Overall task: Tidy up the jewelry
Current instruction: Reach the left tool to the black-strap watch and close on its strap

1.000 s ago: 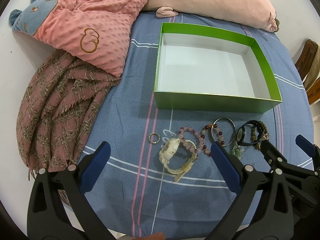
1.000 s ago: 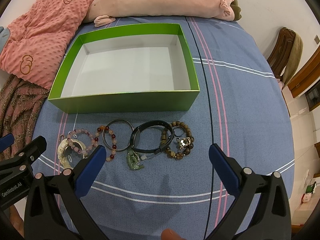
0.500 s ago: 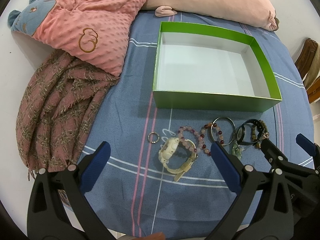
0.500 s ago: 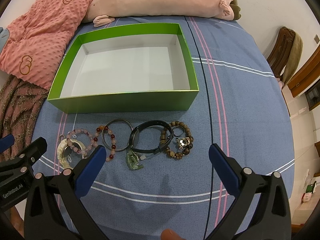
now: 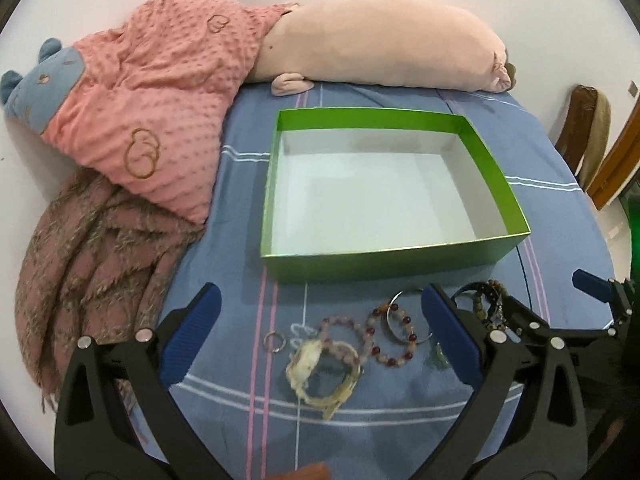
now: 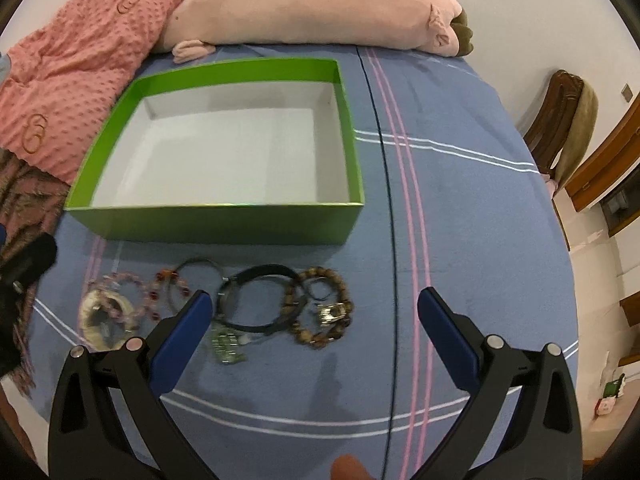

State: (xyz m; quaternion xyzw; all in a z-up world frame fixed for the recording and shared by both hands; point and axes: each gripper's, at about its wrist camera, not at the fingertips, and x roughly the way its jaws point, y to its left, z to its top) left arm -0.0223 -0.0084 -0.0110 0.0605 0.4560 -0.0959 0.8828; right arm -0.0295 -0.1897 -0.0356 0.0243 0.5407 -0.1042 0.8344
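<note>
An empty green box (image 5: 392, 258) (image 6: 224, 222) with a white inside sits on the blue bedsheet. In front of it lies a row of jewelry: a small ring (image 5: 274, 340), a white bracelet (image 5: 316, 376) (image 6: 100, 316), a pink bead bracelet (image 5: 344, 340), a red bead bracelet (image 5: 394, 336), a metal bangle (image 6: 196, 276), a black band (image 6: 260, 300), a green pendant (image 6: 226, 346) and a brown bead bracelet (image 6: 320, 308). My left gripper (image 5: 320, 336) is open above the white and pink bracelets. My right gripper (image 6: 312, 332) is open above the black band and brown beads.
A pink dotted blanket (image 5: 160, 120), a long pink plush pillow (image 5: 380, 44) and a brown woven scarf (image 5: 92, 264) lie at the back and left. A wooden chair (image 6: 568, 128) stands beyond the bed's right edge.
Both grippers have tilted up and come lower toward the jewelry row. The box and the pillow now sit lower in both views. Both stay open.
</note>
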